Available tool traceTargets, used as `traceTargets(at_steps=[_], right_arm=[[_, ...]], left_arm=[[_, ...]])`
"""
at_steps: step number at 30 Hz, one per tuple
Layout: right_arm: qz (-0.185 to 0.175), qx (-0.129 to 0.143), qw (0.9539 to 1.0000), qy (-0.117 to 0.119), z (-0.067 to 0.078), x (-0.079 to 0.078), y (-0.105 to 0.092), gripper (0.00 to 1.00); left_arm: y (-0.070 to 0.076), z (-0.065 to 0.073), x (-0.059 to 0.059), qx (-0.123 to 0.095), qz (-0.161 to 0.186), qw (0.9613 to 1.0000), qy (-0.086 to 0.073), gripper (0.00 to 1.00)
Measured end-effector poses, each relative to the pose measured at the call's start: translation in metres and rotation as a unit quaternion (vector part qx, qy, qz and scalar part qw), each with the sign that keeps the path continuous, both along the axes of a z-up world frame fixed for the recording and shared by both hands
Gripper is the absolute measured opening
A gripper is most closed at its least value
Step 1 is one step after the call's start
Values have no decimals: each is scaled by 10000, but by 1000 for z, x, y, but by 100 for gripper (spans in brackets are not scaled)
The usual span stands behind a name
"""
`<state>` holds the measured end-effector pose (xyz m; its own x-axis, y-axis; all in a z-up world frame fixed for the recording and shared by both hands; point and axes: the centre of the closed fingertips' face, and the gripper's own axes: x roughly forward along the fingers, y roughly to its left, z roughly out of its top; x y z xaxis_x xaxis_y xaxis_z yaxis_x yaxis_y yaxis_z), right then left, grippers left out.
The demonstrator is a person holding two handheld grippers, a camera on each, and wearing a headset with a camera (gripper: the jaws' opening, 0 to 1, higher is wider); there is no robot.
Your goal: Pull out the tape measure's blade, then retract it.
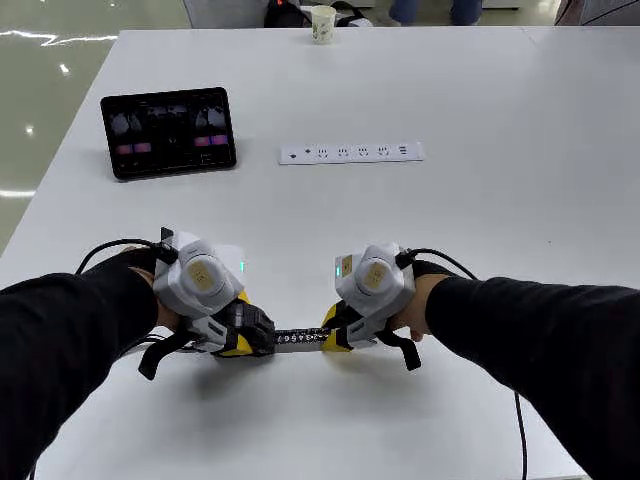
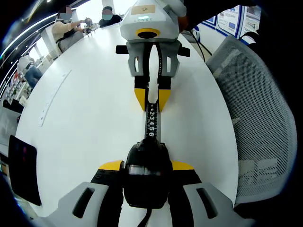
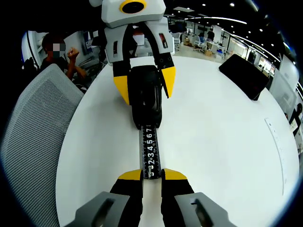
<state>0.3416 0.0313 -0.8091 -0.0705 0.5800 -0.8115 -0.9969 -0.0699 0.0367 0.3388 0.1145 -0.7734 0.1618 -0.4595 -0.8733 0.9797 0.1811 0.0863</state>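
The compact black tape measure case (image 2: 147, 182) is seen low at the near edge of the white counter (image 1: 450, 200). It is clamped across its sides between the yellow-tipped jaws of the left hand-held gripper (image 2: 147, 165). From its mouth a short length of narrow dark blade with white numerals (image 3: 150, 151) is drawn out, straight and level, toward the right hand-held gripper (image 3: 152, 175), whose jaws are closed on the blade's free end. Whether the case rests on the counter or is held just above it cannot be told.

The case is judged to be rigid, fairly dense and smooth-shelled. A firm squeeze across its broad flanks is therefore favoured, and some slip is to be expected if the pull is made off-axis. The blade is judged to be thin sprung steel: stiff along its length, easily kinked if bent sideways, and loaded by a return spring, so that it would snap back if released abruptly. It is best taken at its end, flat between the jaws, as is done here.

In the head view both forearms, in black sleeves, are brought in from the lower corners. The wrists are turned inward so that the two hand-held grippers face each other along one line, near together. A first part of the pull is judged to be done; the retraction is not yet begun.
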Motion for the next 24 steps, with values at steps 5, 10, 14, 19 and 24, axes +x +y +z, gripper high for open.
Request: traceTargets(at_steps=[5, 10, 14, 19, 24], right_arm=[[-40, 19, 10000, 25, 0, 1, -4, 11], [-25, 4, 10000, 14, 0, 1, -7, 11], [-26, -3, 10000, 11, -1, 1, -9, 11], [-34, -17, 10000, 16, 0, 2, -13, 11], [-30, -28, 10000, 7, 0, 3, -17, 11]], left_arm=[[0, 0, 0, -1, 5, 10000, 4, 30], [0, 0, 0, 5, 4, 10000, 1, 30], [0, -1, 0, 4, 7, 10000, -2, 30], [0, 0, 0, 14, 2, 10000, -9, 30], [0, 0, 0, 18, -10, 10000, -16, 30]])
